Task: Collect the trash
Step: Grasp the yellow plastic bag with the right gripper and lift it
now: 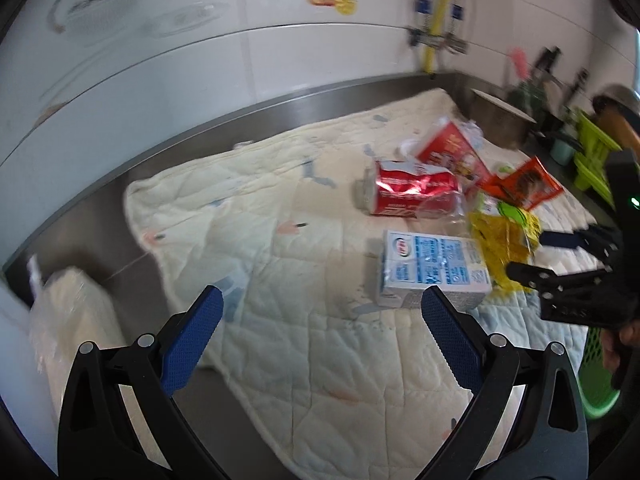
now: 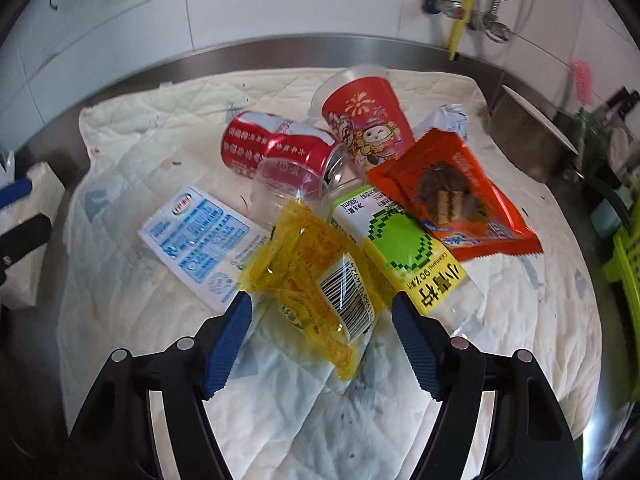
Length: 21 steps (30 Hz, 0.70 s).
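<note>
1. A cream quilted cloth (image 2: 168, 128) lies on a steel table (image 1: 100, 184); behind it stands a white tiled wall (image 2: 280, 0).
2. The trash lies in one heap on the cloth: a crushed red can (image 2: 280, 148) on its side; a red paper cup (image 2: 368, 120) lying behind it; a clear plastic cup (image 2: 280, 184) in front of the can.
3. A blue-and-white carton (image 2: 192, 236) lies flat at the left of the heap; a yellow wrapper (image 2: 316, 272) with a barcode lies just beside it and partly over its right end.
4. A green-and-yellow carton (image 2: 400, 248) lies to the right of the yellow wrapper, touching it; an orange snack packet (image 2: 452, 200) rests on its far end.
5. The right gripper (image 2: 322, 316) points down at the heap; its blue fingers (image 2: 228, 332) are moderately apart; the near end of the yellow wrapper lies between them, but they do not press on it.
6. The left gripper (image 1: 322, 332) is over the cloth, near the blue-and-white carton (image 1: 432, 268); its fingers (image 1: 192, 344) are wide and hold nothing; its right finger overlaps the near edge of this carton in the view, and I cannot tell if it touches.
7. In the left wrist view the right gripper (image 1: 532, 256) shows at the right side, at the yellow wrapper (image 1: 500, 240); part of a hand (image 1: 620, 340) is seen under it.
8. A white packet (image 1: 68, 320) stands on the table at the left of the cloth; a steel pot (image 2: 532, 140) and a green plastic rack (image 2: 628, 248) are at the right.
</note>
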### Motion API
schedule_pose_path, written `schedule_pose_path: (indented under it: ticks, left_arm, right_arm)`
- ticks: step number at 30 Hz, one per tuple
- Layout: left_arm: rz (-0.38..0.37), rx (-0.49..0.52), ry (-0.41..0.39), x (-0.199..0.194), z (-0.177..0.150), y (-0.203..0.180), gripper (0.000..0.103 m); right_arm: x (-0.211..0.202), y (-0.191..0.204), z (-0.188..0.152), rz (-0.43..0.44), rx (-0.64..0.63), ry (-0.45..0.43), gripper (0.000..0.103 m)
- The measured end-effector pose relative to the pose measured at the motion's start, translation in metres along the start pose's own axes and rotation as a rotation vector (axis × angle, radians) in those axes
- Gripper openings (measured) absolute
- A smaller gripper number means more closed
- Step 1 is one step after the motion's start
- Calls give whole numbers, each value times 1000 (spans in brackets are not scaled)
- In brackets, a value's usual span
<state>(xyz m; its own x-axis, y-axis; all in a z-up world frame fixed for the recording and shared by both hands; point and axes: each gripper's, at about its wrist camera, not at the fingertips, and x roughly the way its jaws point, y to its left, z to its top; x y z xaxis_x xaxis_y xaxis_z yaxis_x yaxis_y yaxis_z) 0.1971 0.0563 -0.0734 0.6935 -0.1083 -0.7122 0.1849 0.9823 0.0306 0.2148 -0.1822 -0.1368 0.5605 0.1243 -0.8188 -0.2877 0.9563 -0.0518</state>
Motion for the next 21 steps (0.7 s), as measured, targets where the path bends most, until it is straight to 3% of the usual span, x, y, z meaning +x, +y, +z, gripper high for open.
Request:
schedule_pose_path:
  ticks: [4, 8, 11, 21]
  left_arm:
    - [-100, 113, 2, 14, 3, -13, 98]
    - [-204, 237, 14, 27, 7, -26, 98]
    - [-240, 322, 11, 35, 12, -35, 98]
    - [-375, 602, 11, 70, 30, -60, 98]
  right_arm:
    - [14, 7, 0, -21, -68, 18, 55]
    - [13, 3, 0, -16, -54, 13, 33]
    - [9, -3, 0, -2, -29, 12, 24]
    - [-29, -5, -15, 25, 49, -18, 20]
